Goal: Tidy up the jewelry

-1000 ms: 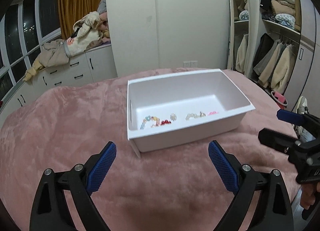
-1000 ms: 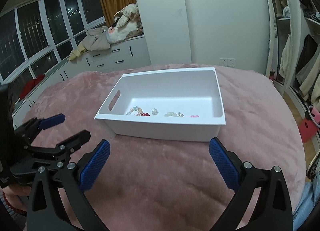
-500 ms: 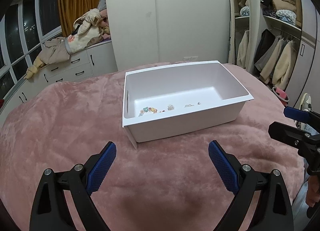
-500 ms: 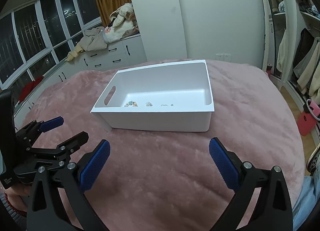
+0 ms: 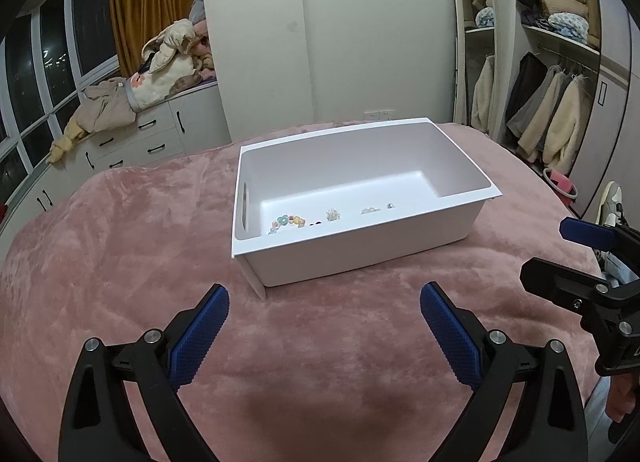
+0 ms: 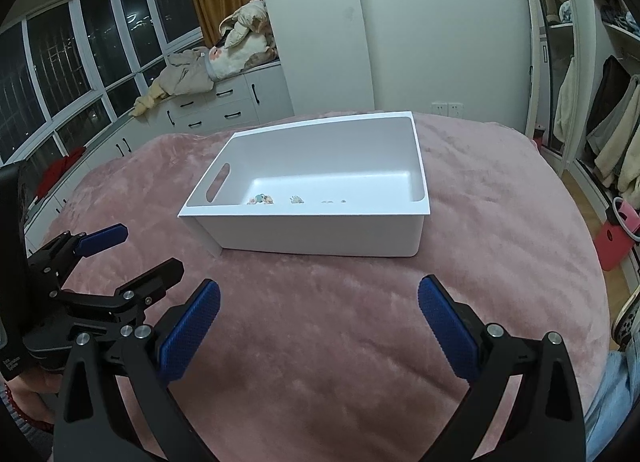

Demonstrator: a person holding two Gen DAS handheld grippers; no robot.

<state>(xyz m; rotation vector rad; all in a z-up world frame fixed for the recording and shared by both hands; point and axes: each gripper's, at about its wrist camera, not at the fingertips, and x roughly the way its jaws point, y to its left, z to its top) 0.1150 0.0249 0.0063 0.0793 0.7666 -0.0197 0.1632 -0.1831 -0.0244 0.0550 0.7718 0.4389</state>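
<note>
1. Both grippers have pulled back from the white bin (image 5: pixel 360 221) vs 1 s ago; it sits farther off & smaller in both wrist views now, w/ less of its floor visible over the near wall.
2. Jewelry: a colourful bead bracelet (image 5: pixel 287 221) lies near the bin's left end, by the wall w/ the handle slot; then a small sparkly piece (image 5: pixel 333 215), then pale small pieces (image 5: pixel 372 210) toward the middle. All lie in a loose row along the near wall of the bin floor. Too small to ID each.
3. Left gripper (image 5: pixel 324 322): jaws wide apart, holding nothing, hovering over the blanket short of the bin's near wall. Right gripper (image 6: pixel 319 318): same, spread & empty.
4. Step, my read: pieces are in the bin and nothing is loose on the blanket (image 5: pixel 120 262) that I can see, so I'm either done or resetting.
5. Next move, if any: reach over the near wall, drop steeply, pinch small.
6. In the way: only that near wall; items hug it, so a shallow approach would hit the rim.
7. Around: dresser w/ piled clothes (image 5: pixel 132 93) past the bed's far left edge, open wardrobe (image 5: pixel 552 117) on the right. Neither interferes.
</note>
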